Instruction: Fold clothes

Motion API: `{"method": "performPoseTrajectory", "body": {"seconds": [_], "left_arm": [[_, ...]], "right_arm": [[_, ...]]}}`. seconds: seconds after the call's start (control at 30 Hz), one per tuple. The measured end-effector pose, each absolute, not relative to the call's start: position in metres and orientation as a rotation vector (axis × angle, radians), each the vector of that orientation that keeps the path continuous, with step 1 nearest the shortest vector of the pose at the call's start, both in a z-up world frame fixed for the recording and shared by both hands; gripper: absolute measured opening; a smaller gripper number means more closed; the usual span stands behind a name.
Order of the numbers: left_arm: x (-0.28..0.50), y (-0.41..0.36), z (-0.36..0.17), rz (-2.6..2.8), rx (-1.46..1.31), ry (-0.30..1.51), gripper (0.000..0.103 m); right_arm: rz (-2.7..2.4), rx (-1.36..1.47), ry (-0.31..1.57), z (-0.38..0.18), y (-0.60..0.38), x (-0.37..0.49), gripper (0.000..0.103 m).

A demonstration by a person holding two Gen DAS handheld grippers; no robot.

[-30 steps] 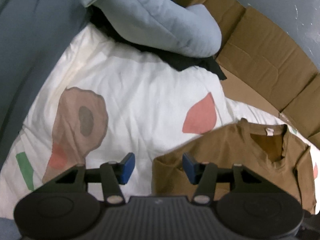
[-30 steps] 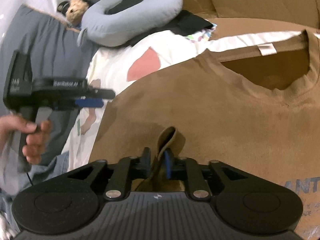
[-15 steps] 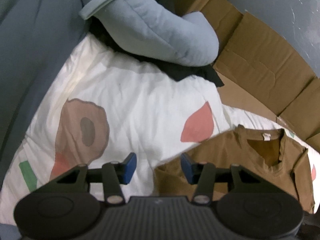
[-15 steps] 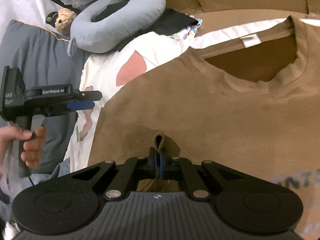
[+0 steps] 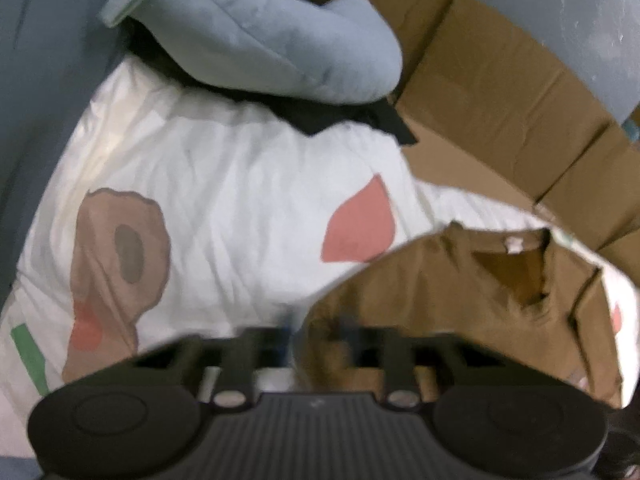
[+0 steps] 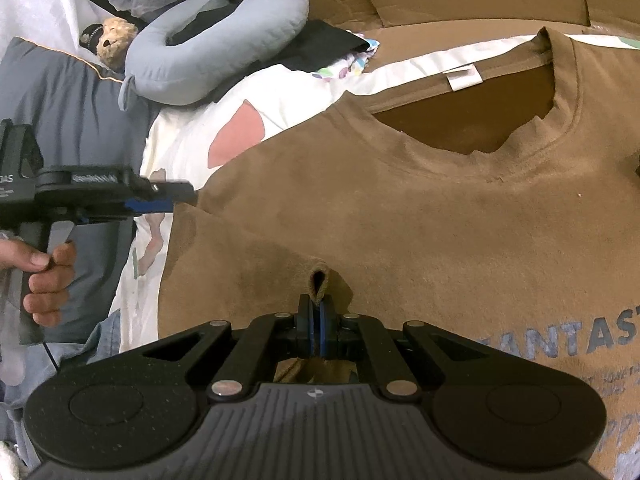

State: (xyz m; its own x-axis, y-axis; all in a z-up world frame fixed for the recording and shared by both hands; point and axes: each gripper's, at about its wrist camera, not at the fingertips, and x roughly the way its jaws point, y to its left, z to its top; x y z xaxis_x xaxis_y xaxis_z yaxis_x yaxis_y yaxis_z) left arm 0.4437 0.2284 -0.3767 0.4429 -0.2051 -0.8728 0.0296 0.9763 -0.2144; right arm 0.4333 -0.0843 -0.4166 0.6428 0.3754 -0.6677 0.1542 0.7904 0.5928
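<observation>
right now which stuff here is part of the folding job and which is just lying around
Part of the job:
- brown t-shirt, spread flat on the bedsheet
- right gripper, jaws shut on a pinch of the shirt
- left gripper, at the shirt's sleeve edge

Just lying about:
- blue neck pillow
- teddy bear
- black garment under the pillow
- cardboard
- patterned bedsheet

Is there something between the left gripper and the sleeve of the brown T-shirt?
Nothing visible. The left gripper is open at the sleeve edge of the brown T-shirt, with only the white printed bedsheet beneath. The right gripper already pinches a fold of it.
</observation>
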Motion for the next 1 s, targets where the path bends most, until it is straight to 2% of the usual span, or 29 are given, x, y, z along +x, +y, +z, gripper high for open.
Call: {"method": "performPoseTrajectory", "body": {"seconds": [0.37, 0.6, 0.8, 1.0], "left_arm": [[0.448, 0.227, -0.376, -0.067, -0.075, 1.057, 0.005], [0.448, 0.229, -0.375, -0.044, -0.118, 1.043, 0.01], [0.44, 0.234, -0.355, -0.065, -0.13, 1.014, 0.01], [0.427, 0.228, -0.365, -0.094, -0.104, 1.05, 0.009]], "right_arm": [[0.129, 0.688, 0.853, -0.402, -0.084, 0.439, 0.0], [0.069, 0.698, 0.903, -0.426, -0.091, 0.447, 0.0], [0.075, 0.696, 0.904, -0.426, -0.09, 0.448, 0.0], [0.073, 0.697, 0.908, -0.425, -0.089, 0.447, 0.0]]}}
